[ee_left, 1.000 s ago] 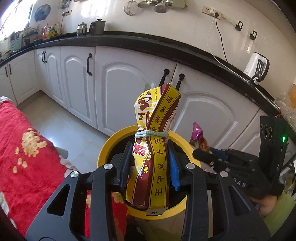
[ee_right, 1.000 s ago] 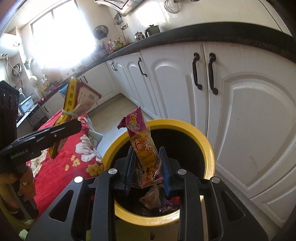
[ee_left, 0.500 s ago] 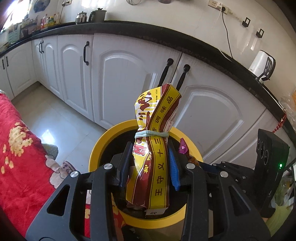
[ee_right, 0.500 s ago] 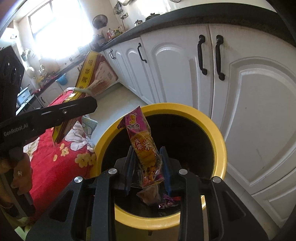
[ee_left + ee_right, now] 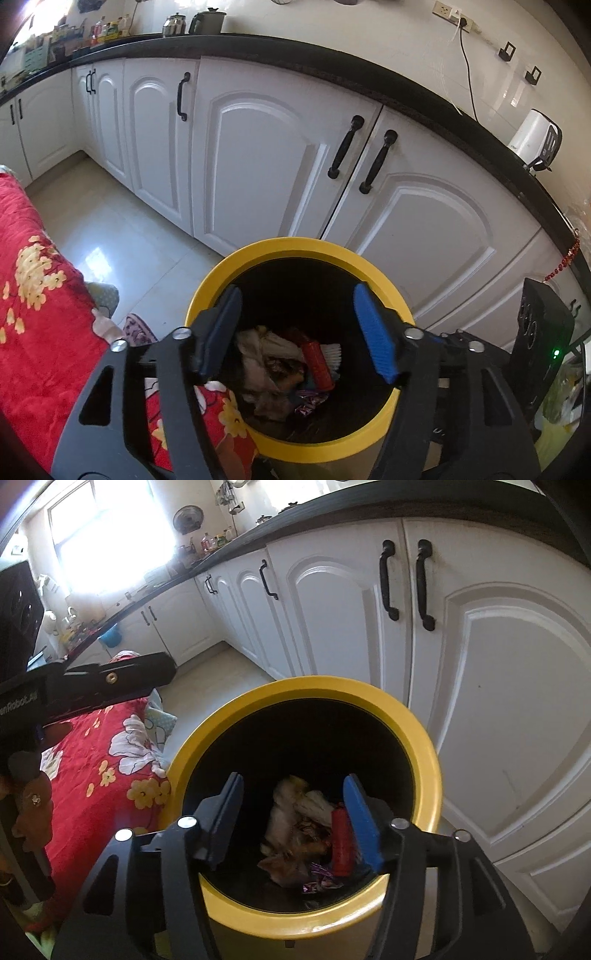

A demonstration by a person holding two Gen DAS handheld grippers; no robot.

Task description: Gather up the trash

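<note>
- Over the bin [image 5: 295, 247]: left gripper [image 5: 297, 332], jaws spread wide, nothing between the blue pads [image 5: 373, 339]; it hangs above the mouth, toward the 6 o'clock rim.
- Right gripper [image 5: 291, 816]: likewise released and empty, also poised over the mouth at the 6 o'clock side. In the left view its body shows at 4 o'clock, just beside the bin.
- Bin: yellow rim [image 5: 424, 760], black inside, upright, standing near the white cabinets [image 5: 266, 155] at 12 o'clock; red floral cloth [image 5: 33, 314] touching or just beside it at 9 o'clock.
- Trash [image 5: 280, 369]: heaped at the bottom of the bin; crumpled pale paper [image 5: 291, 808], a red cylinder [image 5: 341, 845] at the 3 o'clock side, purple foil wrappers [image 5: 319, 880] toward 6 o'clock. No piece seen on the rim or outside.
- Step in hand, as judged: the drop looks complete for both tools; what remains is to draw clear.
- Doing it well: lift straight up before swinging aside, so no finger catches the rim and tips the bin.
- Keep jaws apart while rising; closing low could snag the paper.
- Part the two tools toward 9 and 3 o'clock to avoid knocking each other.
- Whether more trash lies elsewhere: not shown.
</note>
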